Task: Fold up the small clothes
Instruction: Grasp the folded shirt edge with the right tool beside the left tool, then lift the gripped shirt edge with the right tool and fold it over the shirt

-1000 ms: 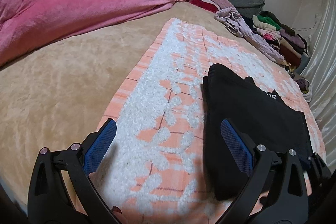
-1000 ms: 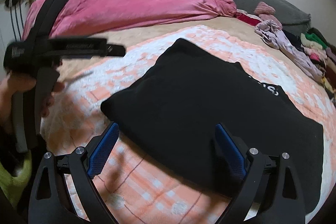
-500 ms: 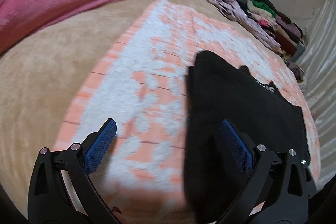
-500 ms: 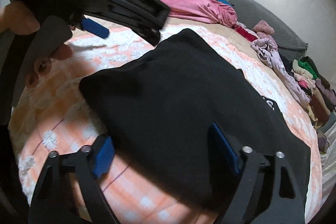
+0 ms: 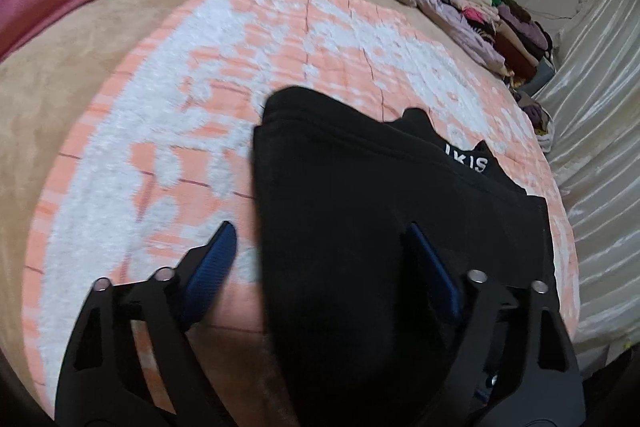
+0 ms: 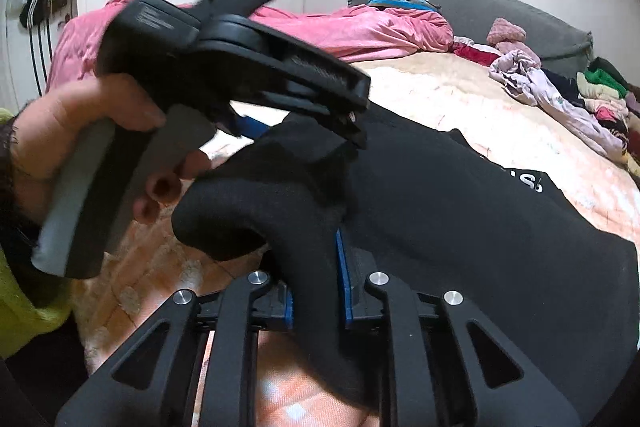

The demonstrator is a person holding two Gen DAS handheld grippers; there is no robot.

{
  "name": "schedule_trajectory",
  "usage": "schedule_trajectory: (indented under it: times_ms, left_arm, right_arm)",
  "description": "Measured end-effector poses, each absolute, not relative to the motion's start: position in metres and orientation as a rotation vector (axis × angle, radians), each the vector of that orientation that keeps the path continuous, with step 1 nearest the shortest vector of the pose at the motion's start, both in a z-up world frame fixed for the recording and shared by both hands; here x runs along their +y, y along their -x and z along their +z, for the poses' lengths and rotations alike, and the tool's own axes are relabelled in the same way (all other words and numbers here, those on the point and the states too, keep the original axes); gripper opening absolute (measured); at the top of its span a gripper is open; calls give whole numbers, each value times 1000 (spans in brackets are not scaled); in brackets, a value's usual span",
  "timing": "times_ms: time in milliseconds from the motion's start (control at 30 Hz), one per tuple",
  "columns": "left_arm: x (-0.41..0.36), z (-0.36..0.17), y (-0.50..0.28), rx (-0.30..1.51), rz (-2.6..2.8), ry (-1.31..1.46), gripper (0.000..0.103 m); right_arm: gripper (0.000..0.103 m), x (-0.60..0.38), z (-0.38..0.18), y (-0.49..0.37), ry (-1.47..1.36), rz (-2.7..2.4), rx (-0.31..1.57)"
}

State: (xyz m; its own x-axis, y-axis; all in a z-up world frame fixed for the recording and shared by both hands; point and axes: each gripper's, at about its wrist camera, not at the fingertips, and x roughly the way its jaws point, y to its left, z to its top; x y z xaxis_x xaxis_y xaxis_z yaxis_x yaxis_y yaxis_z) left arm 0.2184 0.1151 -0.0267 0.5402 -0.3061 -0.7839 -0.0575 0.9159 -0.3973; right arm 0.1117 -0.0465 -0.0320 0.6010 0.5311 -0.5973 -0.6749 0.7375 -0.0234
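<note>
Bed [image 5: 80, 75] scene: right tool [image 6: 316, 291] pinches black garment [image 5: 360, 207] at lower centre; left tool [image 5: 320, 267] spread wide over it.

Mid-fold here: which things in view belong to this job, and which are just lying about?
In the job:
black garment
right gripper, jaws shut on its edge
left gripper, jaws open
orange-and-white blanket underneath

Lying about:
pink duvet
clothes pile
grey headboard

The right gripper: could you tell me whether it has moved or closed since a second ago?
Yes. The right gripper has advanced toward the black garment on the orange blanket and clamped its near edge.
</note>
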Motion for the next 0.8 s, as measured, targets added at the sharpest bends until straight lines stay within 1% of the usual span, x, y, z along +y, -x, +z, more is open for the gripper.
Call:
schedule_trajectory:
  times_ms: [33,67,100,133,167,267,367,467,667,800]
  left_arm:
    - [113,-29,-220,1006,-155,416,59]
    - [112,-31,-222,1016,-162,433,51]
    - [110,-33,-222,1021,-167,443,49]
    - [107,-33,-222,1022,-161,435,44]
    - [105,-32,-222,1021,-160,428,35]
    - [101,-24,-219,1011,-152,436,25]
    - [96,-11,-212,979,-133,423,19]
    - [88,6,-205,946,-126,405,17]
    - [54,47,-195,877,-159,354,16]
    - [23,66,-193,848,-194,322,16]
  right_arm:
    - [15,-46,-31,-113,255,707,602]
    - [15,-47,-31,-114,254,703,602]
    - [15,-47,-30,-114,256,701,600]
    - [15,-48,-30,-115,254,701,598]
    - [15,-49,-30,-116,248,701,598]
    - [14,-51,-28,-111,224,701,588]
    - [14,-58,-25,-106,191,703,569]
    - [13,-71,-20,-102,138,704,550]
    - [11,-103,-3,-95,58,682,497]
    - [10,-130,4,-91,-7,660,477]
